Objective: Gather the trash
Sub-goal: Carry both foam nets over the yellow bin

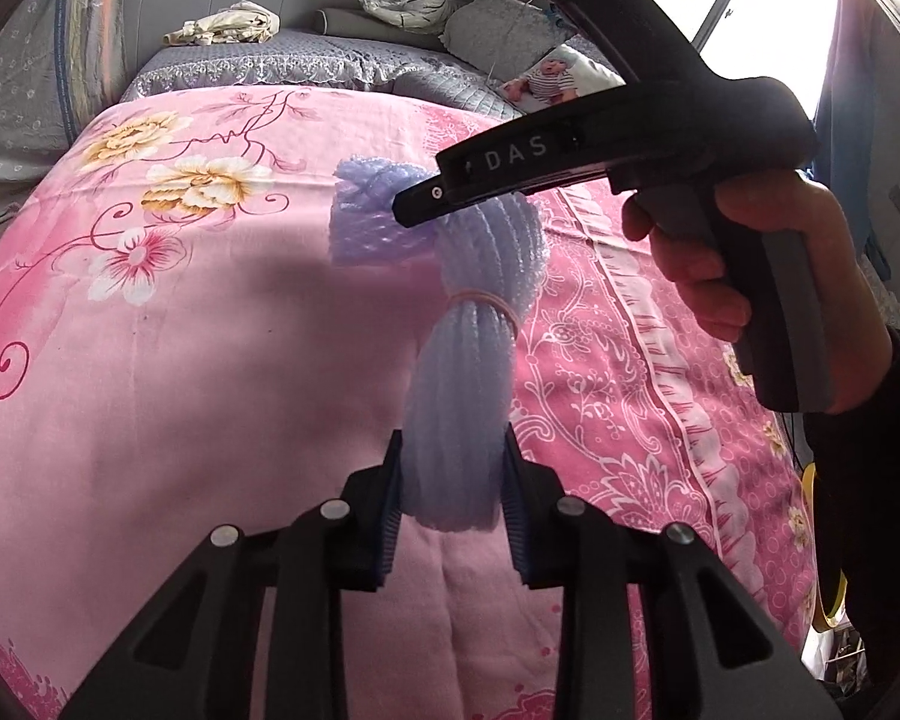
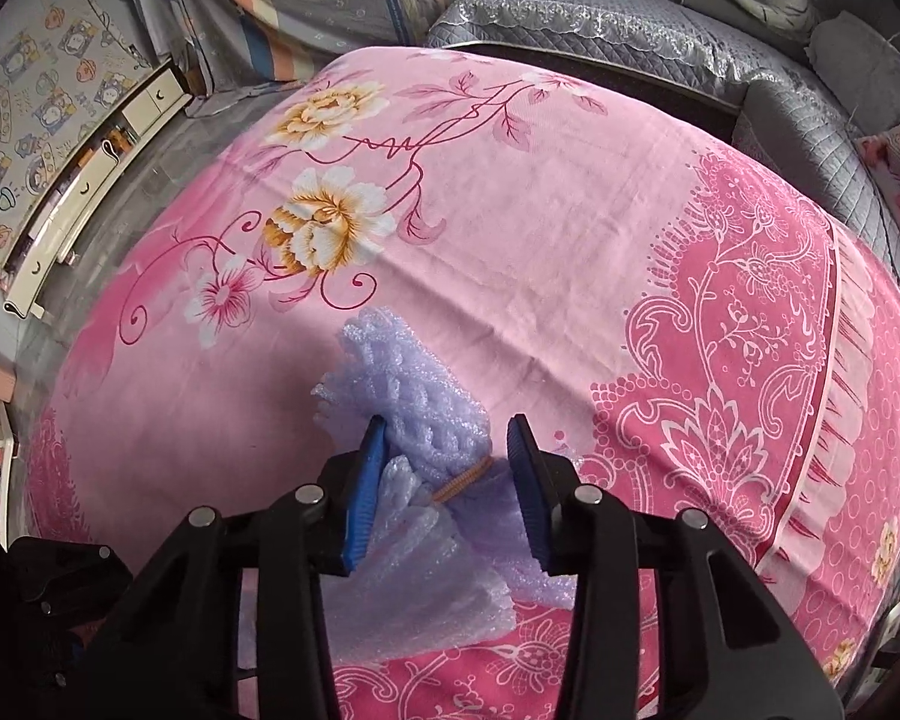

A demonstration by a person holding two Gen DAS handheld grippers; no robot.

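Task item: a bundle of pale lilac foam netting (image 1: 462, 324), ribbed and mesh-like, strands gathered lengthwise and cinched at mid-length by a tan rubber band (image 1: 486, 306). Beyond the band the netting is fanning out into a looser, knobbly clump. The bundle is lying over the pink floral bedspread (image 1: 180, 360), running from lower centre of the left wrist frame up toward the middle.

Left hand-held gripper (image 1: 453, 492): blue ribbed pads are pressing both sides of the near end of the bundle; jaws are closed on it as far as the foam allows.

Right hand-held gripper (image 2: 447, 483): in the right wrist frame the jaws are straddling the bundle at the band. The left pad is lying against the foam; the right pad is standing just clear of it, so no firm grip is showing.

In the left wrist frame the right tool is crossing the upper right, its black body covering part of the far clump. A hand (image 1: 744, 276) in a dark sleeve is wrapping its grey handle.

Writing: white letters "DAS" are showing on the side of the right tool; whatever precedes them is too small to read. A green light is glowing near its top.

Hard to make out: the bundle's near end is dropping behind the gripper frame in the right wrist view. The bed's lower edge is being cut off by both frames. The window at upper right is blown out white.
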